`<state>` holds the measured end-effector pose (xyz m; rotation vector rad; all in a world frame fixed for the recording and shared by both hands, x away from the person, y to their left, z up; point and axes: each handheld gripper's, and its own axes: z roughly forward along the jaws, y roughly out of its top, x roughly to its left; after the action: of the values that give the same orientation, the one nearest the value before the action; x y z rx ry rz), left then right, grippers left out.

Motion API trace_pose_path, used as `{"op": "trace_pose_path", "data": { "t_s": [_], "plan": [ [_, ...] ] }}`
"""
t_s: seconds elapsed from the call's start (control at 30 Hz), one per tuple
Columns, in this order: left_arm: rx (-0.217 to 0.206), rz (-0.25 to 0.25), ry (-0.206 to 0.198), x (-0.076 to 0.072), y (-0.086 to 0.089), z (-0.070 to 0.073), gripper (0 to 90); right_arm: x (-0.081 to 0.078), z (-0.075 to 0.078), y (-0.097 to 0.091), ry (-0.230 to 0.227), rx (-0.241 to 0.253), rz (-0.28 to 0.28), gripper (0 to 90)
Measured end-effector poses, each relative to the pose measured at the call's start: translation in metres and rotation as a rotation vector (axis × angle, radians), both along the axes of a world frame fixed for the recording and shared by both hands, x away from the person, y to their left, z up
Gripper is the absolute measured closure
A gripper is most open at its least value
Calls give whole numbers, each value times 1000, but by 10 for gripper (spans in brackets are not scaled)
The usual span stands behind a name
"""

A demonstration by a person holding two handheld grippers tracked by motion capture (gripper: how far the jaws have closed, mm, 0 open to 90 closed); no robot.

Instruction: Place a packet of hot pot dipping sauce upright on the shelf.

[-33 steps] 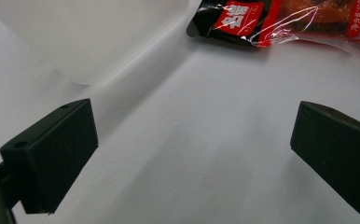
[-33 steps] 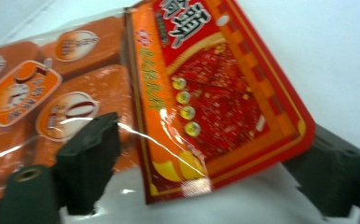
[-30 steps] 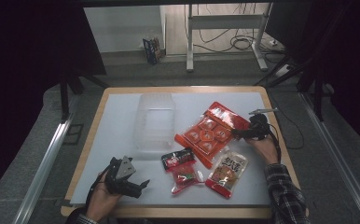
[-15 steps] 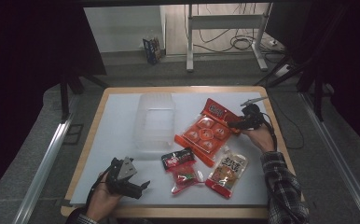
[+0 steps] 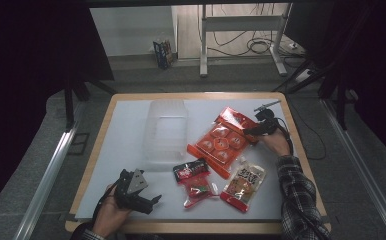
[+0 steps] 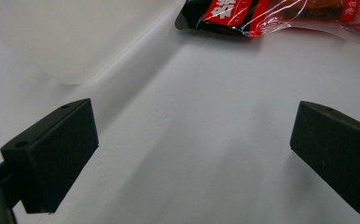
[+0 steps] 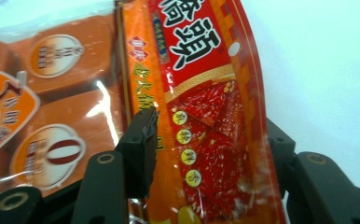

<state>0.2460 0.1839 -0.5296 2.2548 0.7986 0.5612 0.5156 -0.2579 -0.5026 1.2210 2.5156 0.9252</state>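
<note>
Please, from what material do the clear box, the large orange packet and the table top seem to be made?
Clear box: probably thin translucent plastic, as the table shows through it. Large orange packet: glossy plastic film, with bright glare on it in the right gripper view. Table top: matte white sheet, wooden-looking rim.

High view: looking forward and down over the whole counter [image 5: 121, 130]. Left gripper view: skimming the counter close up, sharing the black-red packet [image 6: 225, 14] at frame top. Right gripper view: pressing against the orange pack [image 7: 75, 102], also at high view's centre right.
</note>
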Motion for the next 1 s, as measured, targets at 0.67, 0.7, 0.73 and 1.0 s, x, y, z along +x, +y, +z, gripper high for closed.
{"op": "trace_pose_path", "data": {
  "t_s": [0.67,0.7,0.73,1.0],
  "plan": [
    [22,-23,-1,-1,-3,-1,10,8,-10,15,45,87,8,837],
    [25,-25,-1,-1,-3,-1,10,6,-8,18,22,44,10,884],
    [27,-25,-2,-2,-4,-1,10,6,-8,18,22,44,10,884],
    [32,-27,-10,-2,-5,-1,11,-8,17,26,-76,-53,14,887]
  ]
}}
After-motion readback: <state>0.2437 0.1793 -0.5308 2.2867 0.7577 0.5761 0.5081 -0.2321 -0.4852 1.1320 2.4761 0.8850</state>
